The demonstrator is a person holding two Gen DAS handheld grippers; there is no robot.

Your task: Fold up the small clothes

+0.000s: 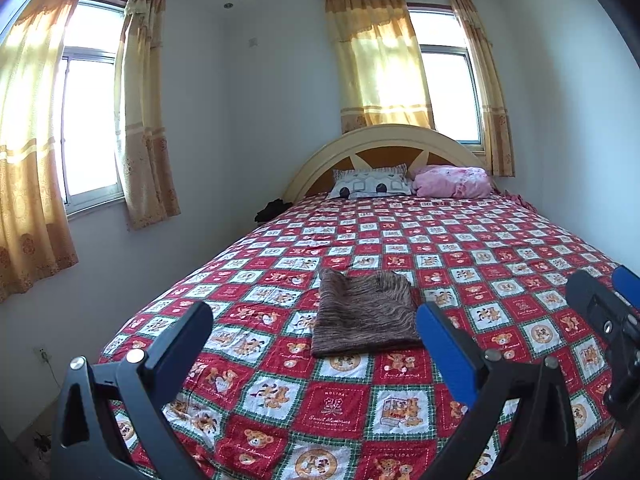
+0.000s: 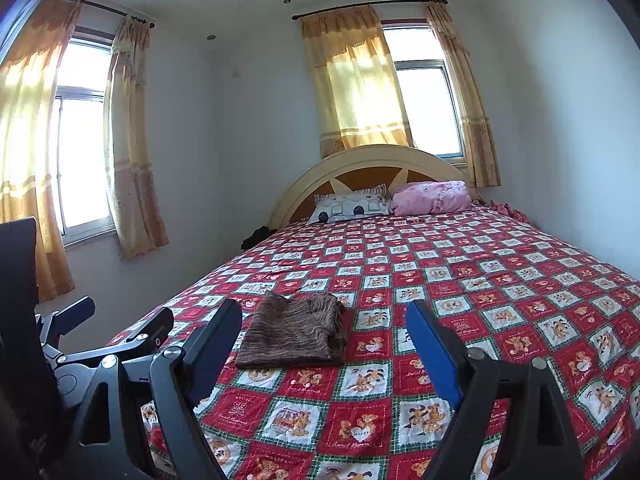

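Observation:
A folded brown striped garment (image 1: 364,314) lies flat on the red patchwork bedspread (image 1: 460,248) near the foot of the bed. It also shows in the right wrist view (image 2: 294,332). My left gripper (image 1: 316,316) is open and empty, held above the bed's near edge, short of the garment. My right gripper (image 2: 324,318) is open and empty, just right of the garment and short of it. The right gripper also shows at the right edge of the left wrist view (image 1: 604,292). The left gripper shows at the lower left of the right wrist view (image 2: 124,320).
A grey patterned pillow (image 1: 370,184) and a pink pillow (image 1: 452,182) lie against the arched headboard (image 1: 384,140). A dark item (image 1: 272,210) sits beside the bed at the left. Walls and curtained windows (image 1: 92,120) stand to the left and behind.

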